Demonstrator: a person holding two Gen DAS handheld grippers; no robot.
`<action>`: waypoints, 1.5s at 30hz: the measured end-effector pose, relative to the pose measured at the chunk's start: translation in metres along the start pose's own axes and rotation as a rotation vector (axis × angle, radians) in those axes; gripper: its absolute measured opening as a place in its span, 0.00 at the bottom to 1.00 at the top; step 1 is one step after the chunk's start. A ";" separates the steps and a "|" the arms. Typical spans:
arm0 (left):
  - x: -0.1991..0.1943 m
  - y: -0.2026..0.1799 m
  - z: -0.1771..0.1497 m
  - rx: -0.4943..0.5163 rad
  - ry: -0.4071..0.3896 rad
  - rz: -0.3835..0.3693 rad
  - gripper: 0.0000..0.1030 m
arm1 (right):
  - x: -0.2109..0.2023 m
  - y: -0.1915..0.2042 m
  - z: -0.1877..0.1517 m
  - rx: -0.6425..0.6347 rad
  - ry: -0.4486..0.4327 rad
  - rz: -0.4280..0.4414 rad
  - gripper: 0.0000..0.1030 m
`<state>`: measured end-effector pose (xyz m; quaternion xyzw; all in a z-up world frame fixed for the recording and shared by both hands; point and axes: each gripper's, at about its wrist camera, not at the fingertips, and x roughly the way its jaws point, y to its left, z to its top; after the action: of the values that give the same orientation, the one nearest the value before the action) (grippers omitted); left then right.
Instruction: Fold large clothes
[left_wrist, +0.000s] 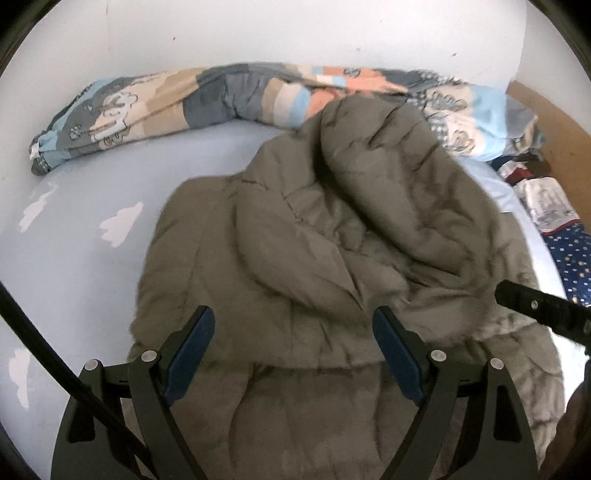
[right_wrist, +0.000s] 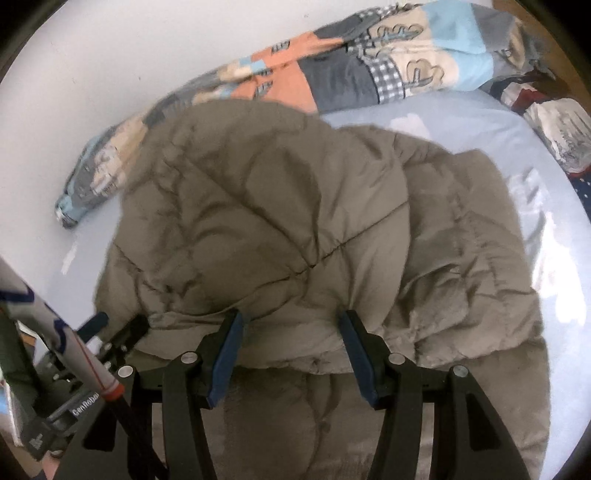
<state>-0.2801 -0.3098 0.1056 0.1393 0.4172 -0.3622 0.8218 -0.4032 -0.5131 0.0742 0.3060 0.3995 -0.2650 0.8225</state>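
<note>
The left gripper (left_wrist: 293, 325) hangs spread wide over the grey-brown padded jacket (left_wrist: 332, 240), pads clear of the fabric, while the right gripper (right_wrist: 291, 328) stands about half spread with the jacket's folded edge bunched between its 2 blue pads, seemingly pinched. The jacket lies heaped on the pale blue bed sheet (left_wrist: 92, 192), its far end against a patchwork quilt (left_wrist: 166, 99). The puffy, slippery padding could spring back or slide out of a shallow pinch, undoing the fold.

Count, both views: one olive-brown quilted puffer jacket (left_wrist: 332, 236); one rolled patchwork duvet in blue, orange, grey (left_wrist: 221, 96); one pale blue bed sheet (left_wrist: 92, 192); two black grippers with blue pads, left (left_wrist: 293, 325), right (right_wrist: 291, 328).
</note>
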 end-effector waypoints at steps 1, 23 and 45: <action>-0.010 0.000 -0.003 -0.001 -0.010 -0.004 0.84 | -0.010 0.000 -0.001 0.008 -0.006 0.006 0.58; -0.137 0.025 -0.203 -0.033 0.094 0.085 0.84 | -0.129 0.010 -0.179 -0.013 0.032 0.016 0.60; -0.116 0.019 -0.264 0.035 0.079 0.167 0.88 | -0.109 -0.008 -0.290 -0.070 0.103 -0.160 0.72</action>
<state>-0.4661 -0.1004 0.0335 0.2021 0.4300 -0.2940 0.8293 -0.6114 -0.2906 0.0182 0.2577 0.4734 -0.2995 0.7872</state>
